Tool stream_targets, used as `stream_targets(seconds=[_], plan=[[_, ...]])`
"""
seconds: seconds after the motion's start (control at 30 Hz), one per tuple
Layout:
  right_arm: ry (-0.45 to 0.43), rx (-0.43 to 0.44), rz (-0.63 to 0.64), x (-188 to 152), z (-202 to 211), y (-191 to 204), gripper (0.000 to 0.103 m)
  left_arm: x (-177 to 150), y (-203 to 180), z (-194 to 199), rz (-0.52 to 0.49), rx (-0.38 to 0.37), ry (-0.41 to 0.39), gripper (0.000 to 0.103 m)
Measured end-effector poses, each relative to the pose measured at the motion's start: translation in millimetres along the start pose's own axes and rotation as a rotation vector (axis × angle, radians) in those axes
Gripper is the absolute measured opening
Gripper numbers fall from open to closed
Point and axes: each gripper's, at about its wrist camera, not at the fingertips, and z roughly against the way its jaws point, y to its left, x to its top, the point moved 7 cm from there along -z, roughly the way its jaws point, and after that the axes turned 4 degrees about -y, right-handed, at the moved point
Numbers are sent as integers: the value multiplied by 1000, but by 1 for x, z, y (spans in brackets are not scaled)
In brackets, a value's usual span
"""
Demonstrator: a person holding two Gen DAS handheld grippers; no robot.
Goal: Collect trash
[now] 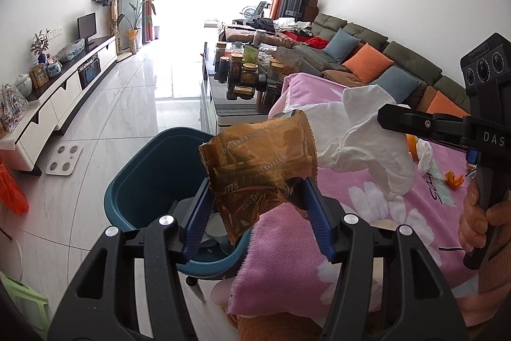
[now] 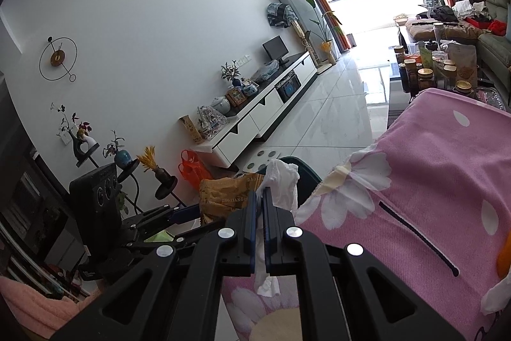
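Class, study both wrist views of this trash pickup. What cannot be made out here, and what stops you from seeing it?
- Contents of the teal bin: left wrist view, mostly hidden by the brown wrapper and the left gripper.
- Wrapper's full brand print: crumpled and blurred in both views.
- Orange scraps on the pink floral cloth: too small to identify.
- White tissue: right wrist view, its lower part is hidden inside the right gripper.

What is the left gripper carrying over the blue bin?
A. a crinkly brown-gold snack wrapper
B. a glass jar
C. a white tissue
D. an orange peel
A: the left gripper has its blue pads closed on a crinkly brown-gold snack wrapper above the dark blue plastic bin; the crumpled white tissue is in the right gripper.
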Motion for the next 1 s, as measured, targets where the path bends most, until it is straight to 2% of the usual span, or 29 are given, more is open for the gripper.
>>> stream_targets(seconds=[0.53,1.0], plan=[[52,23,-12,4,-33,7,3,-1,36,-12,59,67,11,56],[106,19,-41,4,-77,6,3,-6,61,-37,102,122,53,56]])
